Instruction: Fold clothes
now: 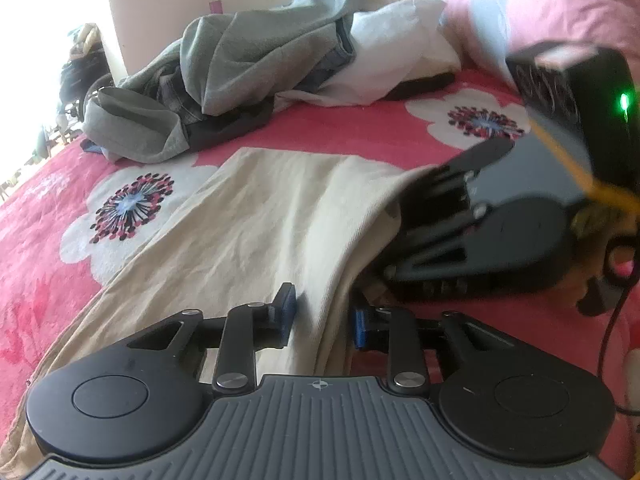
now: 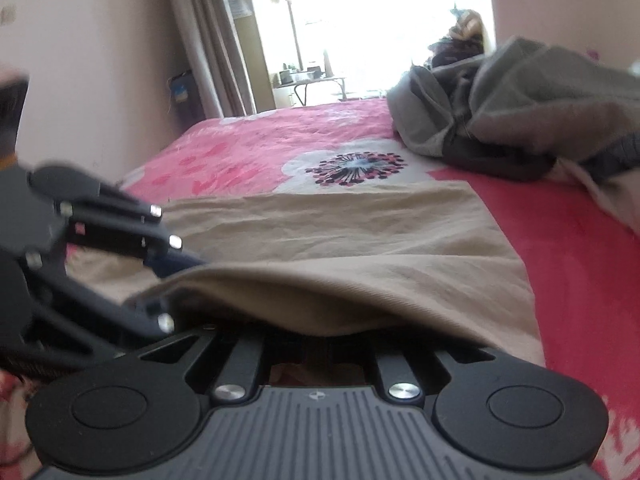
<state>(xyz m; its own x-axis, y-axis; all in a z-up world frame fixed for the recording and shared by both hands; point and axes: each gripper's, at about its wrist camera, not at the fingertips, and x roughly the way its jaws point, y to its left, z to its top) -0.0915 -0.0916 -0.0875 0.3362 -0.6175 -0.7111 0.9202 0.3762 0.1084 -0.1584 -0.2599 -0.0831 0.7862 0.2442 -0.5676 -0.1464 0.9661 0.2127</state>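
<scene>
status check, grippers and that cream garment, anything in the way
Left gripper open, folded edge of cream garment between its pads, not pinched. Right gripper shut, tips hidden under the fold. Unfolded pile lies apart behind; nothing blocking.

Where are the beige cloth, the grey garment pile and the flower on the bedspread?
beige cloth (image 1: 256, 216), left wrist view, its flat middle.
grey garment pile (image 1: 240, 60), left wrist view, the top grey fold.
flower (image 2: 354, 168), right wrist view, its dark centre.

I count one cream garment (image 1: 256, 216) spread flat, one heap of unfolded clothes (image 1: 224, 68) behind it, two grippers, left (image 1: 323, 320) and right (image 1: 384, 256), and two big printed flowers (image 1: 132, 208) on the one pink bedspread (image 1: 360, 128).
</scene>
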